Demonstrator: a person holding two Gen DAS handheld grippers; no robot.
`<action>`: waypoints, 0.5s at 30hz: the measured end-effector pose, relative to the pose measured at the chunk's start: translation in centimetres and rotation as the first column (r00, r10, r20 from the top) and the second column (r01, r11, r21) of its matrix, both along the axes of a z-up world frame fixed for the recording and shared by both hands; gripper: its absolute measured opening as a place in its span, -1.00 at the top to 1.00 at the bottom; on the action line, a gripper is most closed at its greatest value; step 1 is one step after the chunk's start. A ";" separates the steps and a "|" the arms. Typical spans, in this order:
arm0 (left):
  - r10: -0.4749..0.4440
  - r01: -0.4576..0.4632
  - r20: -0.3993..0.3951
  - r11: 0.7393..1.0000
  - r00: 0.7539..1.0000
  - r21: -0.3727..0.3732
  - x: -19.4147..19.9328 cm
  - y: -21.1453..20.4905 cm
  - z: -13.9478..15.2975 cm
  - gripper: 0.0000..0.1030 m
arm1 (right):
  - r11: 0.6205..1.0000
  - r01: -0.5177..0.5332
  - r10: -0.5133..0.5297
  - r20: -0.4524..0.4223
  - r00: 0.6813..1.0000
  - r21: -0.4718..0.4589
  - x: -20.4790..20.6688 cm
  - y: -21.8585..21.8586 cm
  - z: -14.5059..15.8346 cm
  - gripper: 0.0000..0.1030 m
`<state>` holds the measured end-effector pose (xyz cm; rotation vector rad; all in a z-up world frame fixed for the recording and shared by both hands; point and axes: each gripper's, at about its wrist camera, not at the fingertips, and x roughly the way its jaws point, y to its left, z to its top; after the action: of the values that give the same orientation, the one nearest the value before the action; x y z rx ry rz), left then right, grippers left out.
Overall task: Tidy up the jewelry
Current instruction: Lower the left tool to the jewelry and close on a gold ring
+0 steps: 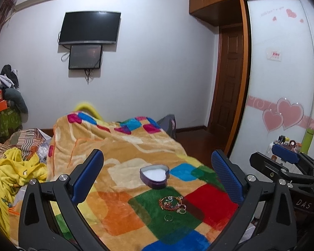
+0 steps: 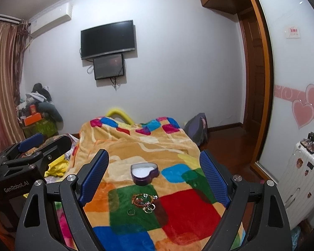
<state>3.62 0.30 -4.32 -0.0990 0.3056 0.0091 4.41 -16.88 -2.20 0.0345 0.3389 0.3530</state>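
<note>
The left gripper [image 1: 157,177] hangs over the bed with its blue-padded fingers [image 1: 88,175] spread wide and nothing between them; the right gripper [image 2: 153,177] is held the same way, jaws far apart and empty, just beside the left one, each showing at the edge of the other's view. Below and between both pairs of fingers lies a small heap of jewelry [image 1: 172,204] on a green patch of the patchwork blanket [image 1: 119,150]: a beaded bracelet tangled with a few rings, and one loose ring [image 1: 168,218] lying just apart from the heap on the near side. A little beyond the heap stands a purple heart-shaped box [image 1: 155,175], lid off, with a white lining showing inside. Farther off, a dark television [image 1: 90,27] is mounted on the white wall, and a white suitcase [image 2: 297,173] stands at the right by the wardrobe.
</note>
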 end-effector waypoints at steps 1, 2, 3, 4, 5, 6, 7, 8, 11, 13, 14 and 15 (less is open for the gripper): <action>0.006 -0.005 -0.022 1.000 1.000 0.004 0.6 0.0 -0.5 -1.00 | 1.000 0.005 -0.005 -0.015 1.000 -0.005 0.3 -0.1 -0.4 -0.68; 0.012 -0.012 -0.035 1.000 0.999 0.007 1.0 0.0 -0.9 -1.00 | 1.000 0.008 -0.008 -0.025 1.000 -0.008 0.6 -0.2 -0.4 -0.68; 0.027 -0.026 -0.055 1.000 0.998 0.015 1.6 0.1 -1.4 -1.00 | 1.000 0.013 -0.014 -0.042 0.999 -0.014 1.0 -0.2 -0.9 -0.68; 0.043 -0.041 -0.078 0.999 0.996 0.027 2.3 0.1 -2.0 -1.00 | 1.000 0.017 -0.018 -0.054 0.998 -0.020 1.3 -0.3 -1.2 -0.68; 0.050 -0.046 -0.100 0.998 0.994 0.037 2.9 0.2 -2.7 -1.00 | 0.999 0.022 -0.024 -0.070 0.997 -0.028 1.6 -0.4 -1.7 -0.68; 0.052 -0.047 -0.124 0.998 0.991 0.044 3.5 0.3 -3.3 -1.00 | 0.999 0.029 -0.032 -0.091 0.995 -0.040 2.0 -0.5 -2.5 -0.68; 0.048 -0.042 -0.151 0.998 0.987 0.047 4.1 0.4 -4.1 -1.00 | 0.998 0.035 -0.041 -0.114 0.993 -0.055 2.4 -0.6 -3.3 -0.68; 0.043 -0.036 -0.172 0.998 0.984 0.047 4.6 0.4 -4.7 -1.00 | 0.997 0.037 -0.044 -0.125 0.991 -0.061 2.7 -0.7 -3.5 -0.68; 0.030 -0.018 -0.254 0.999 0.967 0.050 6.2 0.7 -7.2 -0.94 | 0.996 0.034 -0.049 -0.193 0.980 -0.081 3.9 -1.0 -5.1 -0.68; 0.006 0.006 -0.312 0.999 0.950 0.037 7.0 0.7 -8.9 -0.85 | 0.995 0.030 -0.051 -0.238 0.970 -0.091 4.6 -1.2 -5.7 -0.68; -0.010 0.018 -0.345 1.000 0.939 0.022 7.5 0.8 -9.8 -0.76 | 0.994 0.025 -0.052 -0.266 0.963 -0.102 5.0 -1.3 -6.4 -0.68; -0.024 0.029 -0.369 1.000 0.929 0.008 7.8 0.7 -10.5 -0.68 | 0.994 0.021 -0.052 -0.285 0.957 -0.109 5.2 -1.4 -6.9 -0.68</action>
<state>11.45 1.01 -14.82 -0.0790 0.6843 0.0031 9.64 -18.24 -9.09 -0.0107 0.6444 0.2928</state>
